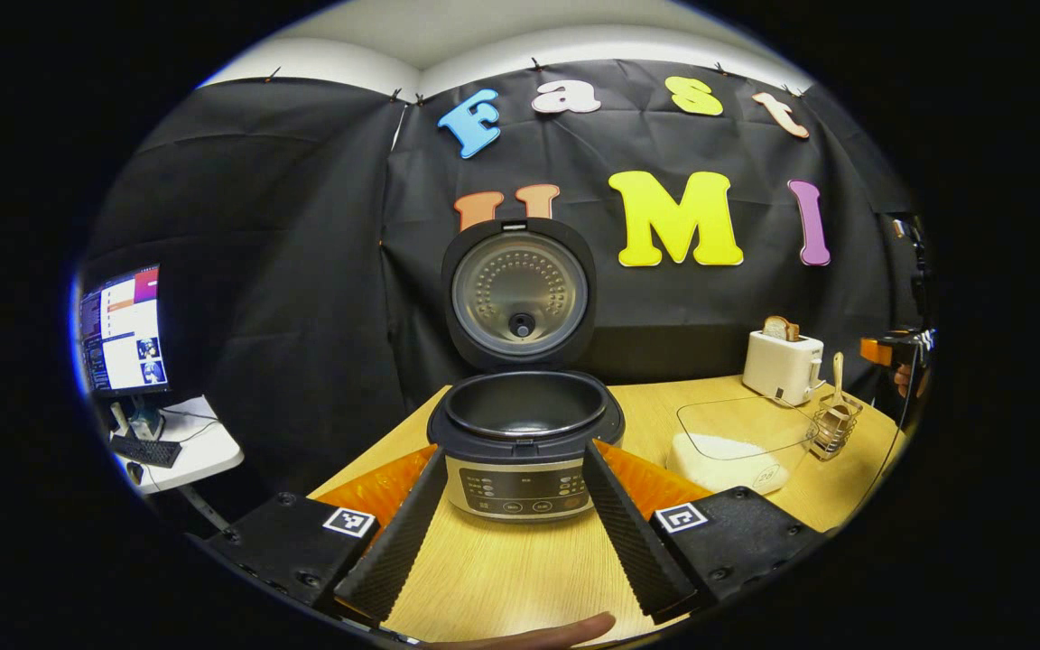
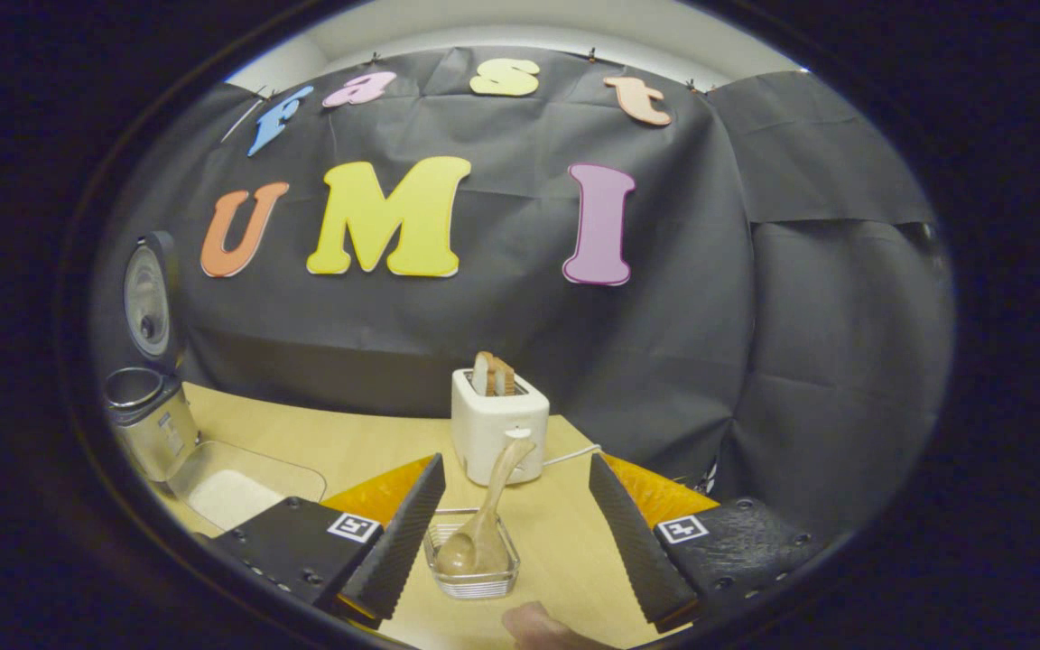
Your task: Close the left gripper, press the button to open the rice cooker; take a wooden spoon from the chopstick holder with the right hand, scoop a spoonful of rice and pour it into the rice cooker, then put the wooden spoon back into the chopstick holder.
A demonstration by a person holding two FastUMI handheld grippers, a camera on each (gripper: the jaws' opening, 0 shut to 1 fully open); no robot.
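The rice cooker (image 1: 520, 469) stands right in front of my left gripper (image 1: 515, 451) with its lid (image 1: 520, 293) swung upright and the dark inner pot empty. That gripper is open, its fingers flanking the cooker's front panel without touching it. The wooden spoon (image 2: 488, 515) stands bowl-down in the chopstick holder (image 2: 475, 569), its handle leaning right. My right gripper (image 2: 515, 460) is open just short of the holder, one finger on each side of the spoon. A clear container of rice (image 1: 737, 447) lies between the cooker and the chopstick holder (image 1: 836, 426).
A white toaster (image 2: 497, 424) with bread slices stands behind the holder, its cord trailing right. A side table with a monitor (image 1: 123, 329) and keyboard is off to the left of the wooden table (image 1: 520, 578). A fingertip (image 2: 538, 623) shows below the right gripper.
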